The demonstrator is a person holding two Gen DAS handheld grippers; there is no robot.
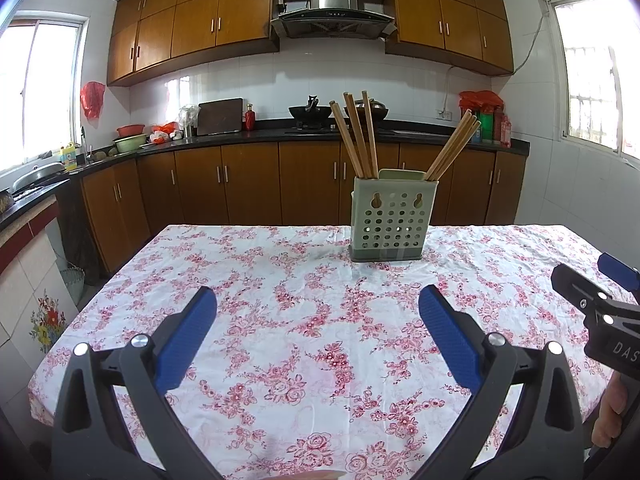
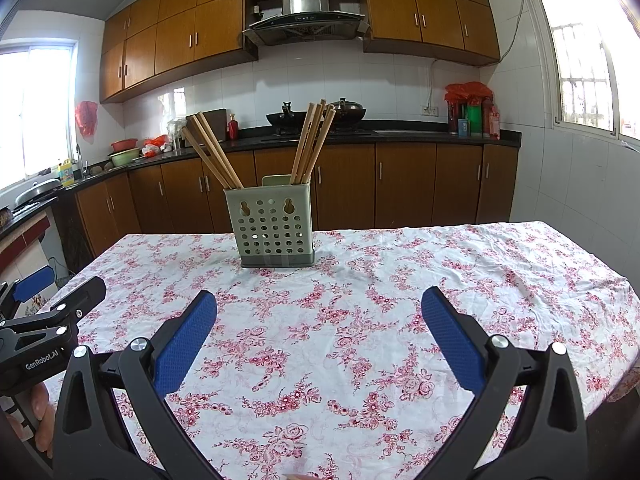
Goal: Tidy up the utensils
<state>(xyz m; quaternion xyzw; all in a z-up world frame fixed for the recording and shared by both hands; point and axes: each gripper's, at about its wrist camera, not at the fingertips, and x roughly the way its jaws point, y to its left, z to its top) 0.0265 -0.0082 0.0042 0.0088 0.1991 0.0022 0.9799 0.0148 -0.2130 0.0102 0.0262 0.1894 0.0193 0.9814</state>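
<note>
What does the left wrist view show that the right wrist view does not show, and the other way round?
Only the left wrist view shows the right claw from outside, entering at its right edge, and a tile with a flower picture low on the left.

Only the right wrist view shows the left claw from outside, at its left edge, with a "GenRobot.AI" label.

Both show the green perforated holder upright on the floral tablecloth, with chopsticks leaning in two bunches, and each camera's own claw wide open and empty.
</note>
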